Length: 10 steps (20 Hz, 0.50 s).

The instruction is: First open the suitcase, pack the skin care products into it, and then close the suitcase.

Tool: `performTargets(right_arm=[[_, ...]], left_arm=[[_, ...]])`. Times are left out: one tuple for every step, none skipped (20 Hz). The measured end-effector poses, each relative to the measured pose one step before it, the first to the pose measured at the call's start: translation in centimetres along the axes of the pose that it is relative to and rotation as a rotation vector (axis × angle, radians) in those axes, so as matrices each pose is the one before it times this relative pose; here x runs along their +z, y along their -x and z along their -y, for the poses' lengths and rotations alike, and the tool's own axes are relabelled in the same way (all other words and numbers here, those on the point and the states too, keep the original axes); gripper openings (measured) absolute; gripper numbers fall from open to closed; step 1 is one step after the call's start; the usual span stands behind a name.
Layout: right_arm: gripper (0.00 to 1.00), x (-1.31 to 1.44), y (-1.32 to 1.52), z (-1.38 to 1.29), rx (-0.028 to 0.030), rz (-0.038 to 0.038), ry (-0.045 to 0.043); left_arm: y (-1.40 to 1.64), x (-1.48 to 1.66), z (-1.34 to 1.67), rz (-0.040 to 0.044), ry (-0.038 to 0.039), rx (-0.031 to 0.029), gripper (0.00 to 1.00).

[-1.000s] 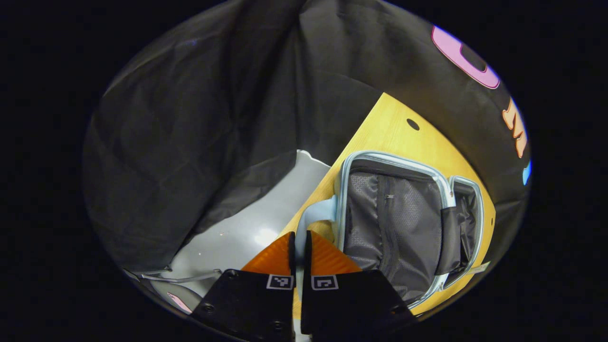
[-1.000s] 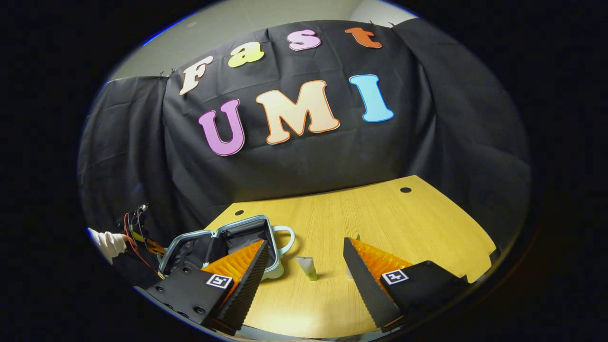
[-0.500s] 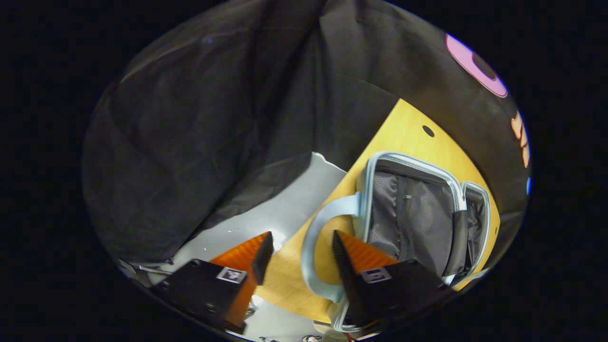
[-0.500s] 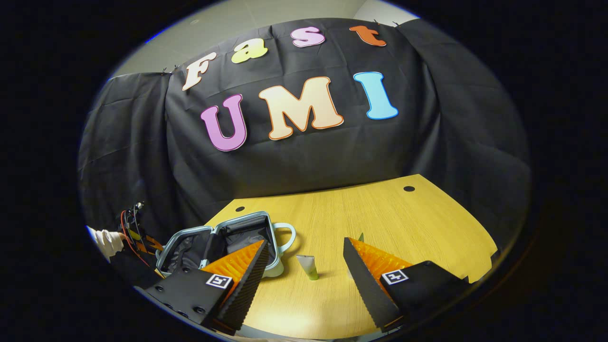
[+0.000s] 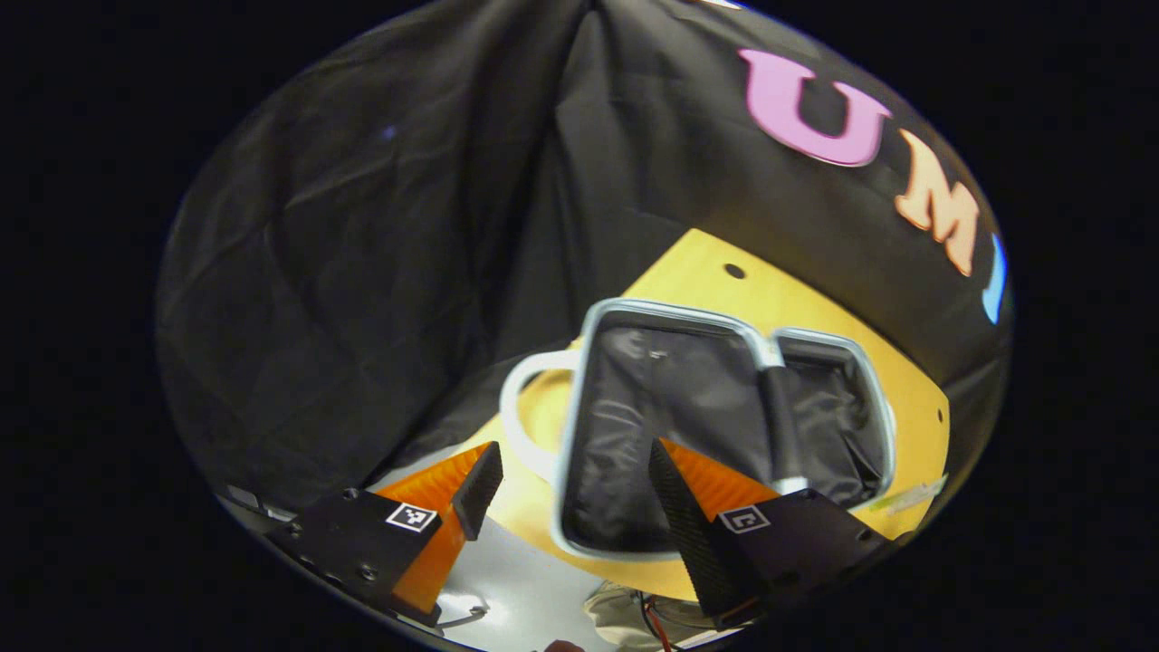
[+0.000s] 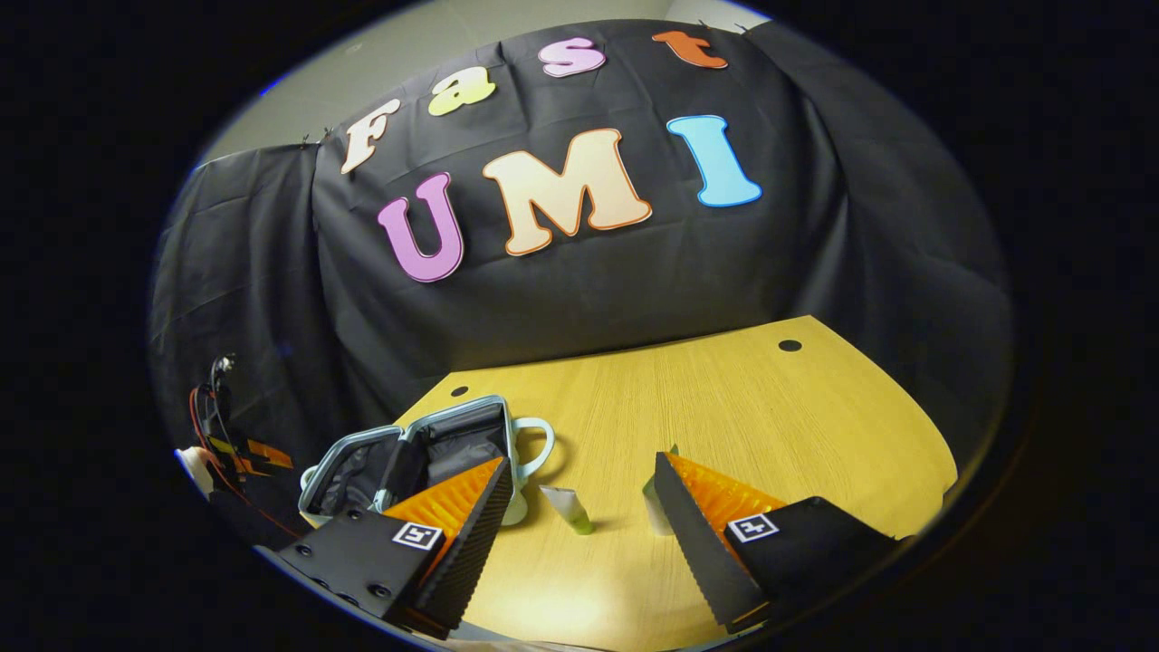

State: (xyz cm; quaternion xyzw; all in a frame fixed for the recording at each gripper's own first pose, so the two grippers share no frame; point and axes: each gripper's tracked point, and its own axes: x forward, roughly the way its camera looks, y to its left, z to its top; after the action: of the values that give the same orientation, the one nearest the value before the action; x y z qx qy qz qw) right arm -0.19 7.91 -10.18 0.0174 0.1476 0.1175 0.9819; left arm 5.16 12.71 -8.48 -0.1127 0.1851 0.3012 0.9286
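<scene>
My right finger hides most of the second tube point(image 6: 654, 503) (type unclear); suitcase point(image 5: 634, 435) lining blurs

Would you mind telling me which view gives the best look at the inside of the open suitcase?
The left gripper view: the suitcase lies open just ahead, both dark lined halves and the pale rim facing the camera. The right gripper view shows it small and far off at a low angle, partly behind that gripper's finger.

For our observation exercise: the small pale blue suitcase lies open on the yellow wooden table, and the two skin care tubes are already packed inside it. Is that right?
Not quite. The pale blue suitcase does lie open on the yellow wooden table, but the right gripper view shows the two skin care tubes standing on the table beside it, not packed.
</scene>
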Motion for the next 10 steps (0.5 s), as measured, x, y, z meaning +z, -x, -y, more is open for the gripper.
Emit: performTargets(right_arm=[[0.98, -0.187, 0.033, 0.488, 0.00543, -0.00652, 0.00563], [0.98, -0.374, -0.004, 0.419, 0.00633, -0.00844, 0.00484], [0.98, -0.224, 0.04, 0.42, 0.00571, -0.00885, 0.00417], [0.98, -0.367, -0.024, 0.51, 0.00494, -0.01031, 0.00498], [0.98, -0.338, -0.101, 0.557, 0.00254, -0.00904, 0.00467], [0.98, -0.314, 0.274, 0.518, 0.00213, -0.0064, 0.00487], [0.98, -0.329, 0.02, 0.409, 0.00334, -0.00886, 0.00198], [0.98, -0.573, -0.008, 0.447, 0.00518, -0.01253, 0.00086], [0.98, -0.456, -0.046, 0.413, 0.00488, -0.01416, 0.00462], [0.98, -0.566, -0.202, 0.389, 0.00209, -0.01258, 0.01055]], left_arm=[[1.409, -0.921, 2.559, 0.00853, -0.01781, -0.03408, 0.96], [1.116, -0.925, 2.654, 0.00481, -0.00687, -0.0394, 0.96], [0.892, -0.843, 2.829, -0.00335, 0.00106, -0.0432, 0.96], [0.808, -0.87, 2.803, -0.00582, 0.00179, -0.04337, 0.96], [0.509, -0.957, 2.818, -0.00526, 0.00292, -0.03858, 0.96], [0.248, -0.941, 2.432, -0.01656, -0.00286, -0.03496, 0.96], [-0.213, -1.09, 2.163, -0.01925, -0.00016, -0.02948, 0.96], [-0.139, -0.764, 2.217, -0.01364, 0.00178, -0.03685, 0.96], [-0.47, -0.699, 2.075, -0.00903, -0.00321, -0.03522, 0.96], [-0.396, -0.601, 1.87, -0.0039, -0.0119, -0.029, 0.96]])
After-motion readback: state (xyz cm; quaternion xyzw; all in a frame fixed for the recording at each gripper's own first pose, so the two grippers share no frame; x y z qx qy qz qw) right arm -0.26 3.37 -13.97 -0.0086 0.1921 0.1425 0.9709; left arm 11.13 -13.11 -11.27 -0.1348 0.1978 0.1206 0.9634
